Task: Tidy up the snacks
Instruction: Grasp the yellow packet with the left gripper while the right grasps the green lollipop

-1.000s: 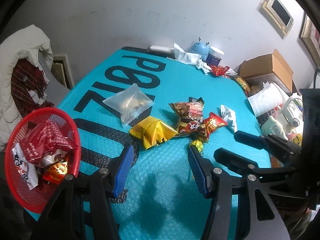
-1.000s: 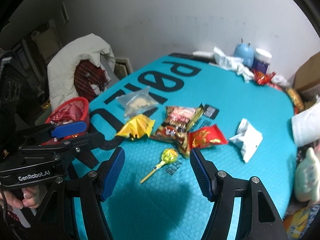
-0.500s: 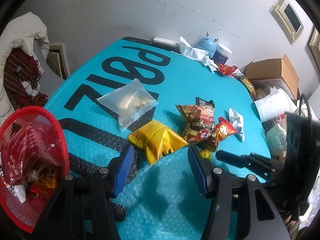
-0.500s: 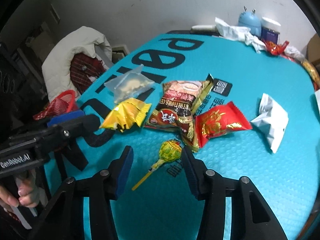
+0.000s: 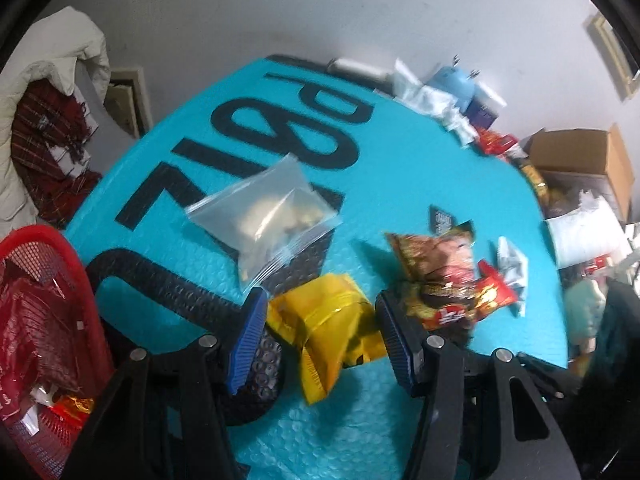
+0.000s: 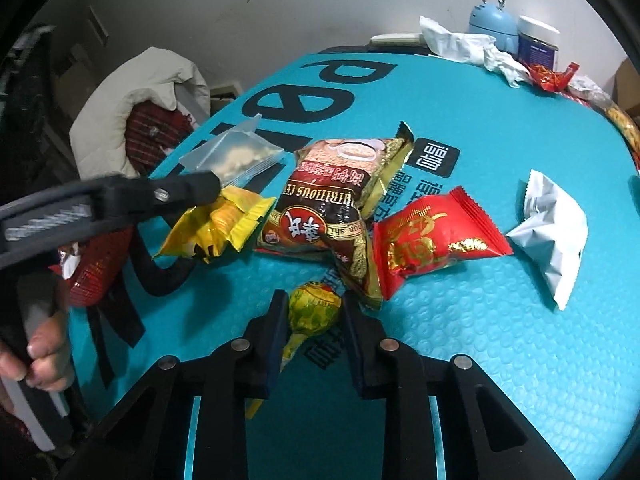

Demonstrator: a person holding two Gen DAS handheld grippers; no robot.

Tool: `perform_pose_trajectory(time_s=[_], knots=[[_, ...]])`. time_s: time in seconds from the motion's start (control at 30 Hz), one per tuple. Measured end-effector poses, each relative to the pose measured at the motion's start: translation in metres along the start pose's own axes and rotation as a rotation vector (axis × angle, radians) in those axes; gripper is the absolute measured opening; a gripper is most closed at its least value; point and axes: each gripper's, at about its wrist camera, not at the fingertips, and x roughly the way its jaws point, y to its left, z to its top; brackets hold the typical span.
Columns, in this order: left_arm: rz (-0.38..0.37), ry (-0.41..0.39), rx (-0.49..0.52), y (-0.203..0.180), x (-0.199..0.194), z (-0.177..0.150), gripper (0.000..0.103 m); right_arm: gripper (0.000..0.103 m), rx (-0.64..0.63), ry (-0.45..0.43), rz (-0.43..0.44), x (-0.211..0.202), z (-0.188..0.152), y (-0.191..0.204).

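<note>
Nearest the right wrist camera, the right gripper (image 6: pixel 314 312) has just been closing and now pinches the round wrapped head of a yellow-green lollipop (image 6: pixel 314 310), whose stick runs back toward the camera between the fingers; the sweet lies on the teal table cover (image 6: pixel 500 360). Nearest the left wrist camera, the left gripper (image 5: pixel 320 320) stands spread, its blue pads on either side of a crumpled yellow packet (image 5: pixel 324 324); whether the pads touch the foil cannot be told, and no squeeze shows. At the left edge of that view a red mesh basket (image 5: pixel 24 240) already contains several red-wrapped snacks, suggesting that part of the sorting is done. Beyond the grippers, loose on the cover, lie a brown-and-gold cereal bag (image 6: pixel 340 196), a red packet (image 6: pixel 432 240) touching its lower end, a silver-white pouch (image 6: pixel 554 232) set apart to the right, and a clear zip bag (image 5: pixel 266 216) of pale pieces farther back. Six items therefore appear to remain outside the basket, two of them now being addressed. At the far edge, near the wall, stand a blue figurine (image 6: pixel 494 26), a white-lidded jar (image 6: pixel 538 42) and crumpled wrappers.
</note>
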Motion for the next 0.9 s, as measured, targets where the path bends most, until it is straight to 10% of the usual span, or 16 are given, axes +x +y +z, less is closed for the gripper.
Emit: perform_pose_trajectory(time_s=[0.33, 0.5, 0.9], knots=[[0.008, 0.059, -0.025, 0.008, 0.018, -0.011, 0.062, 0.026, -0.016, -0.006, -0.008, 0.000, -0.001, 0.003], [-0.012, 0.047, 0.014, 0.004, 0.015, -0.015, 0.043, 0.026, -0.023, -0.007, -0.019, -0.003, -0.004, 0.003], [-0.046, 0.076, 0.071, -0.002, -0.010, -0.055, 0.043, 0.026, -0.025, 0.004, -0.040, -0.019, -0.022, 0.004]])
